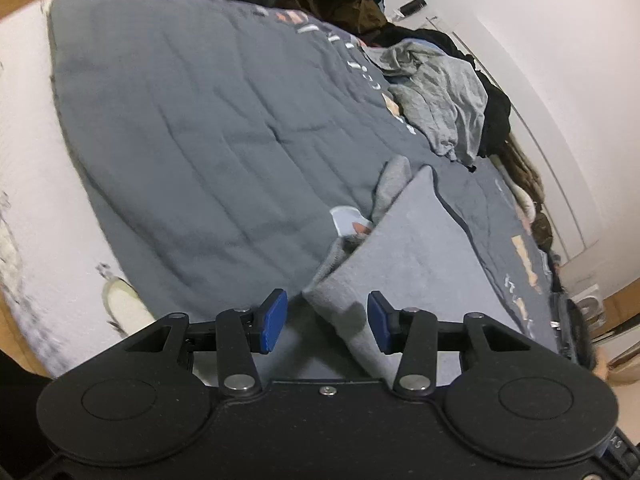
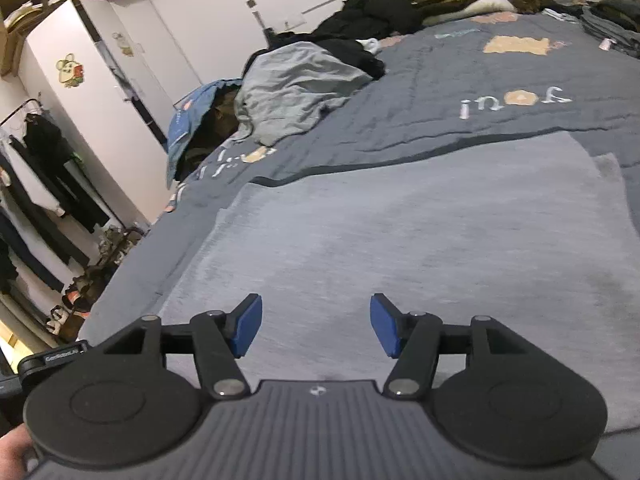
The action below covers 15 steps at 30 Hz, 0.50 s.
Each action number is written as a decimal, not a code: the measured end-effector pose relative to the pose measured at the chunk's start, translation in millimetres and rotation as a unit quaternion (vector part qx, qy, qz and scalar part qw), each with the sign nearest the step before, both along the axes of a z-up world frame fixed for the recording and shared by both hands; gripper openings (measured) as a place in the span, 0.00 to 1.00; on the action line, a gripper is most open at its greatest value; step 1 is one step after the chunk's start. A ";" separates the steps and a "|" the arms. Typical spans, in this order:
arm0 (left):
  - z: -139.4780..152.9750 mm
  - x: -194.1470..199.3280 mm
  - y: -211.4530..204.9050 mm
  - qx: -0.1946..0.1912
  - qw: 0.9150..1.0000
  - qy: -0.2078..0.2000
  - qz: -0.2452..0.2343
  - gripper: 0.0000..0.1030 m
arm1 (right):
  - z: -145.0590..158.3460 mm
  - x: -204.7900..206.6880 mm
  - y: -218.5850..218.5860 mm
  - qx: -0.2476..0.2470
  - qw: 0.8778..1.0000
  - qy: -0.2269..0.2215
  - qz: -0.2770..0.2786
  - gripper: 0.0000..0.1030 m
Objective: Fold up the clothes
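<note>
A light grey garment [image 1: 408, 248] lies folded on the dark grey bedspread [image 1: 200, 120], with a white label [image 1: 345, 219] showing at its far left edge. My left gripper [image 1: 327, 322] is open at the garment's near left corner; the cloth's edge lies below and between the blue pads [image 1: 274, 320], which do not press on it. In the right wrist view the same garment [image 2: 400, 220] spreads flat and smooth across the bedspread [image 2: 500, 80]. My right gripper [image 2: 316, 326] hovers open over its near part with nothing held.
A crumpled grey piece [image 2: 296, 84] and black clothes [image 2: 380, 12] are piled along the bed's far side by the wall. A white wardrobe [image 2: 100, 80] and a clothes rack [image 2: 36, 168] stand left of the bed. A pale shoe [image 1: 124, 300] lies on the floor.
</note>
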<state>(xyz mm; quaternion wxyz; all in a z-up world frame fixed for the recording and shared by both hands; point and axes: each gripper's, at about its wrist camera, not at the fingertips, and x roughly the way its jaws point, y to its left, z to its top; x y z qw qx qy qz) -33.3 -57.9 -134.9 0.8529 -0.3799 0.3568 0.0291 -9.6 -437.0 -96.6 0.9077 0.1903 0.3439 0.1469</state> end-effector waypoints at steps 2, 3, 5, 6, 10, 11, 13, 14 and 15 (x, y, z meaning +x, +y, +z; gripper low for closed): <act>-3.3 3.3 -3.4 -0.002 1.000 0.002 -0.003 0.42 | -0.3 0.9 7.5 -0.001 1.000 -0.004 0.008 0.58; -4.6 5.1 -5.0 -0.003 1.000 0.002 -0.004 0.42 | -1.1 1.0 10.0 -0.002 1.000 -0.003 0.014 0.58; -6.1 10.1 -8.4 -0.009 1.000 0.002 -0.006 0.42 | -3.1 -0.1 11.9 -0.009 1.000 -0.001 0.020 0.58; -6.8 12.6 -10.2 -0.011 1.000 0.002 -0.006 0.42 | -4.0 -0.4 12.0 -0.012 1.000 0.001 0.021 0.58; -8.6 20.1 -16.9 -0.013 1.000 -0.004 -0.008 0.31 | -4.4 0.4 9.8 -0.006 1.000 0.006 0.016 0.59; -9.2 21.4 -18.0 -0.012 1.000 -0.006 -0.007 0.28 | -4.1 0.1 9.4 -0.005 1.000 0.005 0.016 0.59; -8.7 22.8 -19.9 -0.012 1.000 -0.008 -0.004 0.12 | -4.1 -0.3 9.4 -0.004 1.000 0.003 0.016 0.59; -7.8 23.0 -20.8 -0.011 1.000 -0.008 -0.003 0.12 | -4.7 -0.2 9.0 -0.005 1.000 0.004 0.016 0.59; -6.4 23.1 -22.2 -0.008 1.000 -0.008 -0.002 0.12 | -5.4 -0.1 8.6 -0.005 1.000 0.006 0.016 0.59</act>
